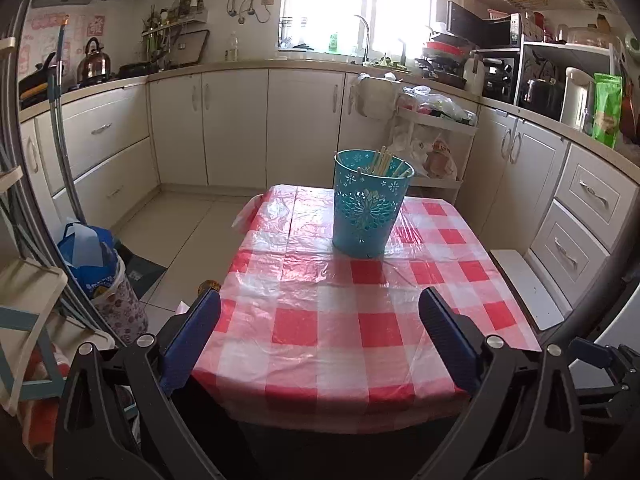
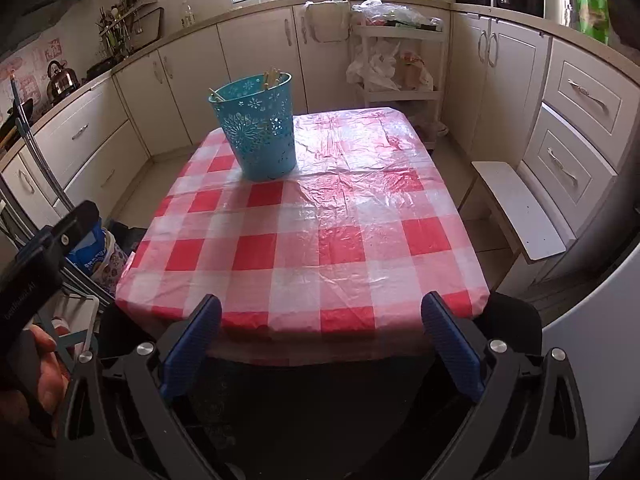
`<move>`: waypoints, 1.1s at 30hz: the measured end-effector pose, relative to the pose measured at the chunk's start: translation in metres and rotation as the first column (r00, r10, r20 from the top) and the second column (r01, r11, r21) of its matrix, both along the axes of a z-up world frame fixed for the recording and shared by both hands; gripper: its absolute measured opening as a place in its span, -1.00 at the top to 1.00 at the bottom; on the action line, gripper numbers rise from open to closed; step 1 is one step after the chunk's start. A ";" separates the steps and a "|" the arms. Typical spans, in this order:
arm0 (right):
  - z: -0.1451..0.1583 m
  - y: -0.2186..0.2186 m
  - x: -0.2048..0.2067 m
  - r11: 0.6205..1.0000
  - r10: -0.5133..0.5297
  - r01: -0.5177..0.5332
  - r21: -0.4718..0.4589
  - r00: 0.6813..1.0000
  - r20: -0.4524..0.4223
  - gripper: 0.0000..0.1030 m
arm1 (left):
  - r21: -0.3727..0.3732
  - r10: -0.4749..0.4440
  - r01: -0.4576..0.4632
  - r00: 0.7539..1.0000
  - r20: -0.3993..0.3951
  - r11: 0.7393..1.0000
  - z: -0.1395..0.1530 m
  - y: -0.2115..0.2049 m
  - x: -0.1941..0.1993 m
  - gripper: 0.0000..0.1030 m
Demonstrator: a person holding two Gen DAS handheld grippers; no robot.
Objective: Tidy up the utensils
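A small bench (image 1: 360, 320) draped in a red-and-white checked cloth under clear plastic film fills the middle of both wrist views, with cream kitchen cabinets (image 1: 236, 124) running round behind it. On the bench stands a teal perforated bucket (image 1: 370, 208), upright, set toward the far edge; in the right wrist view it sits near the far left corner (image 2: 258, 128). Pale chopsticks (image 1: 386, 162) stand inside it, their ends poking up past the rim and leaning against its wall; the same sticks show at the rim in the right view (image 2: 272, 76). The rest of the bench top carries only the crinkled film. The left claw (image 1: 320, 320) hovers over the near edge of the bench with its blue pads spread wide and nothing between them. The right claw (image 2: 320, 328) hangs above the near edge likewise, spread wide and holding nothing. At the lower left of the right view a hand (image 2: 48, 376) grips the other tool's black body.
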State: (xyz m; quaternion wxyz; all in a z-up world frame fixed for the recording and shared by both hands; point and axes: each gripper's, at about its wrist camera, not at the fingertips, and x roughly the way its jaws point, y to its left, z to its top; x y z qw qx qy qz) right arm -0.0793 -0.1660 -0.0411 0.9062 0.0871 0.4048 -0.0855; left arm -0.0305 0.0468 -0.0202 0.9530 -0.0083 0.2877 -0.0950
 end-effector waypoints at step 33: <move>0.014 0.048 -0.093 0.998 0.017 -0.011 -0.067 0.995 0.097 -0.86 | 0.097 0.062 -0.051 0.991 -0.114 0.994 0.006 0.028 -0.088 -0.85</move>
